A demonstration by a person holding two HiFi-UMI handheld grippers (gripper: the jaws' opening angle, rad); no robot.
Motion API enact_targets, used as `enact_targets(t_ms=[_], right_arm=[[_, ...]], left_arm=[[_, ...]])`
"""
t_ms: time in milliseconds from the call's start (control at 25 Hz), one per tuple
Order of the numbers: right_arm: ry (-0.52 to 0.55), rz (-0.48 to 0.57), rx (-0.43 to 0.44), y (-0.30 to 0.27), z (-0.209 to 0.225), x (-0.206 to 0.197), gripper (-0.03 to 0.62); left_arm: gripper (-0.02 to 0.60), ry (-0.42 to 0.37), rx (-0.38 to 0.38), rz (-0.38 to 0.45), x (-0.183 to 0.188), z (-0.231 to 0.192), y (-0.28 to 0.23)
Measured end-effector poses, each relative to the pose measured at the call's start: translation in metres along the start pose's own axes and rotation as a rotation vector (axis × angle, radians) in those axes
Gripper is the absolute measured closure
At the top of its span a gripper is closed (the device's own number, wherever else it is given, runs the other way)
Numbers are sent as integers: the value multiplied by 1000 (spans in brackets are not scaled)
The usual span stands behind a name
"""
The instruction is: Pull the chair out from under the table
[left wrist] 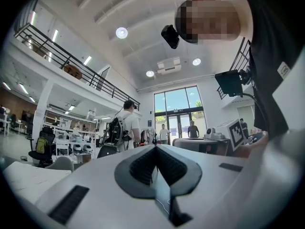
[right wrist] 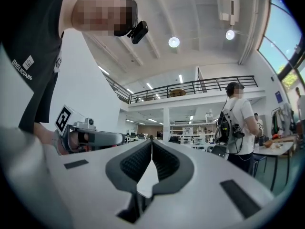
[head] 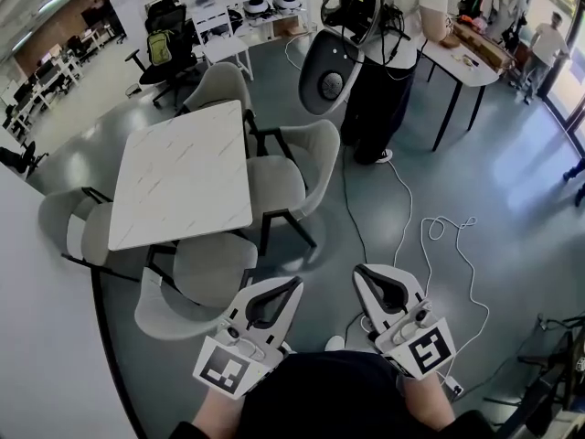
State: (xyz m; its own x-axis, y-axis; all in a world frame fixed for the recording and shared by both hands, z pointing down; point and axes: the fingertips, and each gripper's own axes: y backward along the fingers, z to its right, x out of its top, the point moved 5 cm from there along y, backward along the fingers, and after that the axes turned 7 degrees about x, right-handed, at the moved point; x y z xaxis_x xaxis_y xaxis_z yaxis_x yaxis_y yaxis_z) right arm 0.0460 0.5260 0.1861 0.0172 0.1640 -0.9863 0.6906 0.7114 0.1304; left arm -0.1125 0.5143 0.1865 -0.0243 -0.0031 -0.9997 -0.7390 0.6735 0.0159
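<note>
The left gripper [head: 291, 288] and right gripper [head: 366, 274] were both clamped shut on nothing, short of the grey padded chair with black legs [head: 196, 286], which sat tucked under the near edge of the white square marble-look table [head: 183, 167]. It looked stiff and fairly heavy; its curved back rim seemed the best hold.

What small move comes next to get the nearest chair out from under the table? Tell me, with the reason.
Probably open the jaws of the left gripper. It and the right gripper are both shut on nothing and apart from every chair. The nearest chair, tucked under the table, sits just ahead of the left one, which needs open jaws to take the backrest.
</note>
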Motion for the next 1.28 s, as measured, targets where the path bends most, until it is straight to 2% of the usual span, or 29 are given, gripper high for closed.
enact_targets(t_ms=[200, 480, 680, 920, 1040, 1280], right_arm=[[-14, 7, 6, 26, 21, -2, 580], [-65, 30, 0, 58, 51, -4, 580], [-99, 35, -10, 62, 66, -14, 580], [-125, 28, -13, 38, 84, -27, 580], [-125, 19, -6, 14, 93, -34, 580], [-122, 6, 2, -53, 113, -44, 579]], left_arm=[[577, 15, 32, -5, -2, 20, -20], [577, 5, 39, -20, -6, 56, -47], [577, -32, 26, -67, -16, 62, -60], [577, -21, 37, -78, -23, 35, -74], [577, 5, 50, -74, -27, 9, -84], [577, 10, 50, -62, -25, -57, -105]])
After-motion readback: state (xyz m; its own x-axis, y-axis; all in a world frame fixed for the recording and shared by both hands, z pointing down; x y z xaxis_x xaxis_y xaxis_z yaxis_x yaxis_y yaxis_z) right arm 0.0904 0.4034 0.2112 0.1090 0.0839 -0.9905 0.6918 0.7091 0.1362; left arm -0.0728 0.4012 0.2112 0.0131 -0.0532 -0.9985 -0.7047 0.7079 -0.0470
